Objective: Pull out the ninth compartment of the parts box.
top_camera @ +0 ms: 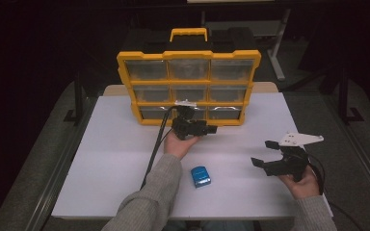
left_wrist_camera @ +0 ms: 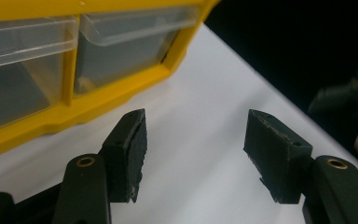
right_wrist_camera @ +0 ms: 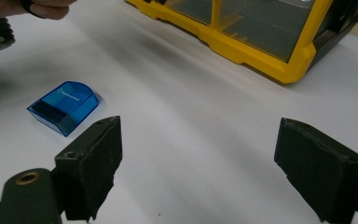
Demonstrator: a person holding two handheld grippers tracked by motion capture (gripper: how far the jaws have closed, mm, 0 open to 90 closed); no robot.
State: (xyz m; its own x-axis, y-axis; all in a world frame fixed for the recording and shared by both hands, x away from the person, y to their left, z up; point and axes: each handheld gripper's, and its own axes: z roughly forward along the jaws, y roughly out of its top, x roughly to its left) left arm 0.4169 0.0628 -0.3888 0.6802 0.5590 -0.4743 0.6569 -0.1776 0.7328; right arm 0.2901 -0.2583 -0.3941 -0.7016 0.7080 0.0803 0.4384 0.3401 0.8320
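On the white bench (top_camera: 125,159), the left claw (top_camera: 211,129) hovers just in front of the bottom row of a yellow drawer cabinet (top_camera: 189,54), which stands upright along the far edge. The claw's jaws stand apart with nothing between them; bare bench shows in the gap, and its pads touch neither the cabinet nor a drawer. In the left gripper view the cabinet's yellow frame (left_wrist_camera: 98,100) sits just beyond one black pad (left_wrist_camera: 130,149), near but apart. The drawers (left_wrist_camera: 121,51) are clear, glossy plastic with squared fronts (something small and pale lies inside one, too blurred to name). The frame is smooth, hard plastic with a carry handle (top_camera: 188,33) on top.

The right claw (top_camera: 265,154) hangs near the right edge of the bench, jaws wide apart and empty; its pads (right_wrist_camera: 98,163) look matte, rubbery and chipped at the corners.

A small blue box (top_camera: 200,176) lies flat near the near edge, between the two forearms and well apart from both claws. It is see-through blue plastic, rounded at one end, squared at the other (right_wrist_camera: 64,107).
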